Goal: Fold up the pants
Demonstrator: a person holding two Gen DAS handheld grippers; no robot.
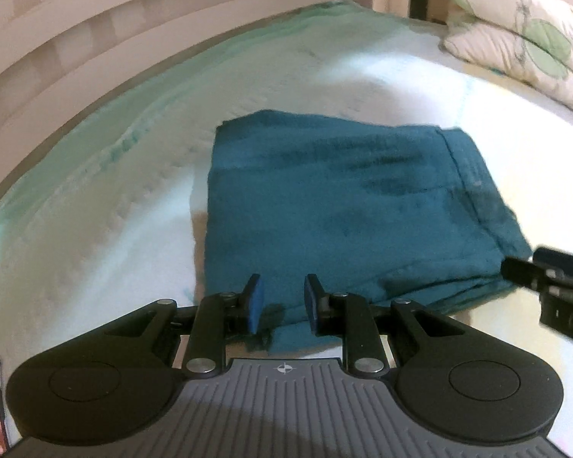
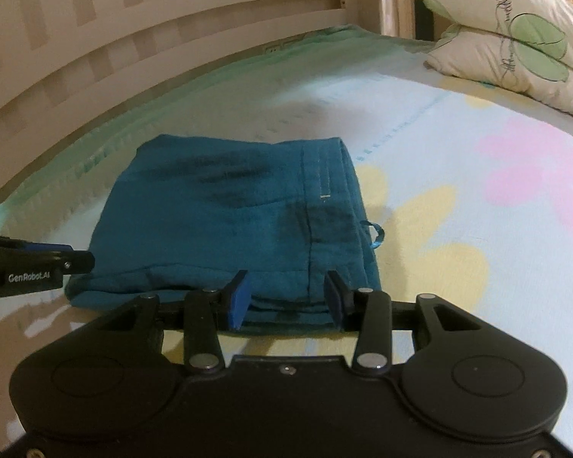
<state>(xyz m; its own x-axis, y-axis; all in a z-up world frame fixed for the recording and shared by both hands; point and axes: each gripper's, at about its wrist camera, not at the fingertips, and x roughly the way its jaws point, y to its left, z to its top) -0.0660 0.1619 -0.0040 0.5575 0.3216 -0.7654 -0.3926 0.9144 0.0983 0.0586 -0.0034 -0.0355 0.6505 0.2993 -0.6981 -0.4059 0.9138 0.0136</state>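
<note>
Both grippers, left gripper (image 1: 280,305) and right gripper (image 2: 284,297), hover jaws apart at the lower-centre pants (image 2: 233,225), seemingly folded into 1 stack.

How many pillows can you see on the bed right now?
2. Both at the far right corner of the bed: the lower pillow lies on the sheet, the upper pillow stacked on it. More may lie beyond the frame.

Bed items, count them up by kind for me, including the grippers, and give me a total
Folded teal pants: 1
Pillows, stacked, leaf print: 2, upper and lower
Grippers, both open: 2, left gripper and right gripper
Floral bedsheet: 1
Slatted bed rail: 1
Total: 7
</note>
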